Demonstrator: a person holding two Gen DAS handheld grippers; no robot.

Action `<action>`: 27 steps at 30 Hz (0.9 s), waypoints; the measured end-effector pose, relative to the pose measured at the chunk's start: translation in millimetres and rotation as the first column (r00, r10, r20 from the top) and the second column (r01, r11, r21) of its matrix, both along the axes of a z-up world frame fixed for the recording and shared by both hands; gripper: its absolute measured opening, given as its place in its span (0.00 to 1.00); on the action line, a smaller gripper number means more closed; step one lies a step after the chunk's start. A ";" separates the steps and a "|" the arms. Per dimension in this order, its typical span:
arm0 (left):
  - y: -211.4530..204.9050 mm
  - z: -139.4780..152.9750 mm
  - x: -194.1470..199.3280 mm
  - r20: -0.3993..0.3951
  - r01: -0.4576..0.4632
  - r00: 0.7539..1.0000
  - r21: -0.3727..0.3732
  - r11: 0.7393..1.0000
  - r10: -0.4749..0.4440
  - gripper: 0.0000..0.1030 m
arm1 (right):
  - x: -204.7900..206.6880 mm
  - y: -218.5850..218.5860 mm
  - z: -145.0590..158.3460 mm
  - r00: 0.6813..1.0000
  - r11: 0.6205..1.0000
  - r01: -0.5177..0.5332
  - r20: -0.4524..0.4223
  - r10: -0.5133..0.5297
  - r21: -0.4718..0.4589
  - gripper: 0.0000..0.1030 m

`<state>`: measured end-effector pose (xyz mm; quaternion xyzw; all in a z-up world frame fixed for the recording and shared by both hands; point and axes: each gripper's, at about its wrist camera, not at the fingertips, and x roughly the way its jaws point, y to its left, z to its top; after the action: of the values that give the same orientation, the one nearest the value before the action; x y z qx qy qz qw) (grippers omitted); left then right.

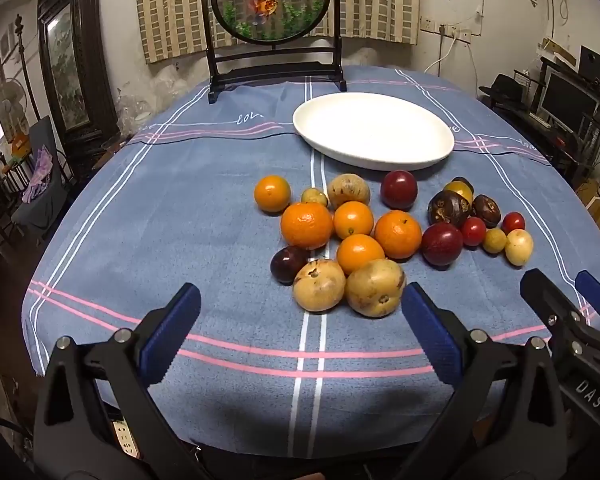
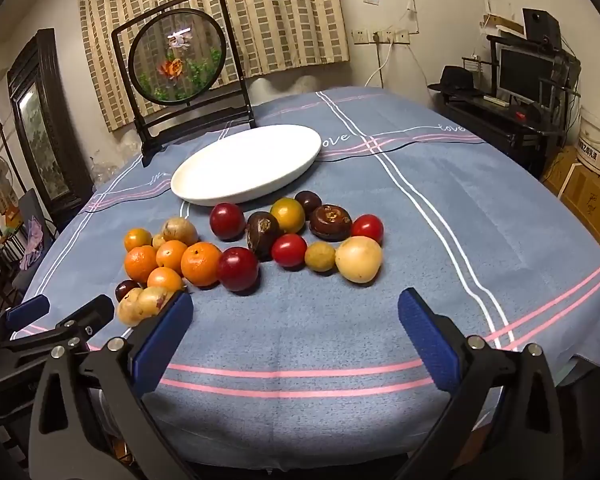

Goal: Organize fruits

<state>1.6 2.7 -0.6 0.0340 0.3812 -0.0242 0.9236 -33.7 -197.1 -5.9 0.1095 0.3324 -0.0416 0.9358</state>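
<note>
Two grippers, left [image 1: 300, 332] and right [image 2: 296, 332], hover over the near edge of a blue cloth [image 1: 220, 240], both with jaws wide open and holding nothing. Beyond them a loose pile of fruit [image 1: 380, 232] lies on the cloth: oranges, tan, dark red and small red ones, many touching. An empty white plate [image 1: 374, 132] sits just behind the pile. Judged from here, it is best to start with an outer fruit, such as the tan one [image 2: 358, 259] at the right, closing gently so neighbours do not roll.
</note>
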 end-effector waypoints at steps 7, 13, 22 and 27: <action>2.5 1.0 -0.4 0.000 -0.005 1.000 -0.003 1.000 0.005 0.98 | -2.4 -0.8 0.2 1.000 1.000 -0.005 -0.003 0.005 0.004 0.99; 7.8 0.2 1.2 -0.004 -0.020 1.000 -0.019 1.000 0.020 0.98 | -2.5 0.1 -1.8 1.000 1.000 -0.017 -0.008 0.017 0.008 0.99; 9.9 0.2 2.1 -0.007 -0.024 1.000 -0.023 0.999 0.024 0.98 | -2.6 0.8 -2.5 1.000 1.000 -0.024 -0.013 0.024 0.011 0.99; 11.2 -0.3 2.5 -0.009 -0.028 1.000 -0.024 0.999 0.028 0.98 | -2.3 1.1 -3.3 0.999 1.000 -0.026 -0.019 0.026 0.013 0.99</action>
<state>4.1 13.9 -0.9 0.0174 0.3853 -0.0161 0.9225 -36.0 -196.0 -9.2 0.1108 0.3432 -0.0282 0.9323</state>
